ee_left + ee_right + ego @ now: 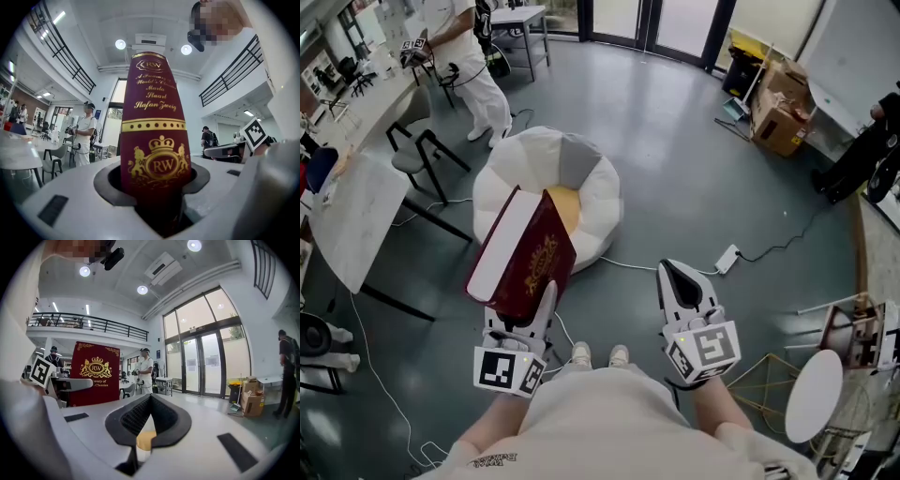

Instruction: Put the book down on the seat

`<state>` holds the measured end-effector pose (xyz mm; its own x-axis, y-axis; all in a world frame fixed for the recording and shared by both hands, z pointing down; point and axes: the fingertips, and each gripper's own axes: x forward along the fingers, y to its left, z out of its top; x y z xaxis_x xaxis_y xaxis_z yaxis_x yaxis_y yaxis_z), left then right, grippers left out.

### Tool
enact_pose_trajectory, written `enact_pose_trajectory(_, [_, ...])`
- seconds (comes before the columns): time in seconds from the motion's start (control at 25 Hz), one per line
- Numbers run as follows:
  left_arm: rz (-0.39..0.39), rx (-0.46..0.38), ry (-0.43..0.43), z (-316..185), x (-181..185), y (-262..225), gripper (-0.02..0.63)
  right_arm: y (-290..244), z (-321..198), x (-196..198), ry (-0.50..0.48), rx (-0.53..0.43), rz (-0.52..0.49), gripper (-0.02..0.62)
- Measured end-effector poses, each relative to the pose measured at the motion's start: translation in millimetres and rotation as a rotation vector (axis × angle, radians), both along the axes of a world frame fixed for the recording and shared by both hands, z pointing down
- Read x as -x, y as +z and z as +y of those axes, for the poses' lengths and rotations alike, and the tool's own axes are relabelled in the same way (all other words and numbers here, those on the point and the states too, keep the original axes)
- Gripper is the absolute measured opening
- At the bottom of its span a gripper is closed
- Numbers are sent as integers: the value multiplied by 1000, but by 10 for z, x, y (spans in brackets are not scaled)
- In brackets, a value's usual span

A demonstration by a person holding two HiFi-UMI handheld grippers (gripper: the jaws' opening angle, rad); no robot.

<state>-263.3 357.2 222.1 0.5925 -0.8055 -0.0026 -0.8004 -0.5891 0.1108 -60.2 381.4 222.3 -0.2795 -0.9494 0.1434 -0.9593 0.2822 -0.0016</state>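
A thick dark-red book (525,253) with gold crest and white page edges stands tilted in the air, with my left gripper (540,298) shut on its lower end. In the left gripper view the book's spine (157,131) rises upright from between the jaws. Beyond it on the floor sits the seat (600,202), a round white pouf with a yellow and a grey panel; the book hides its near left part. My right gripper (677,274) hangs beside the book, to the seat's near right, shut and holding nothing. The right gripper view shows the book's cover (95,373) at left.
A white table (356,216) and grey chair (417,150) stand at left, where a person in white (473,66) works. A power strip with cable (727,258) lies right of the seat. Cardboard boxes (780,112) are far right, a small round table (814,394) near right.
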Motion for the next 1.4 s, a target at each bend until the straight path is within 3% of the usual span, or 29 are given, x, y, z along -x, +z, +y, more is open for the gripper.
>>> enact_pose_trajectory(0.8, [-32,51,27,-53,-140,133,233,-9,21,-73,-22,21,-8,0])
enact_pose_trajectory(1.4, [-64,76,-1,8,-395,260,233,110,115,-403,-23,42,-35,0])
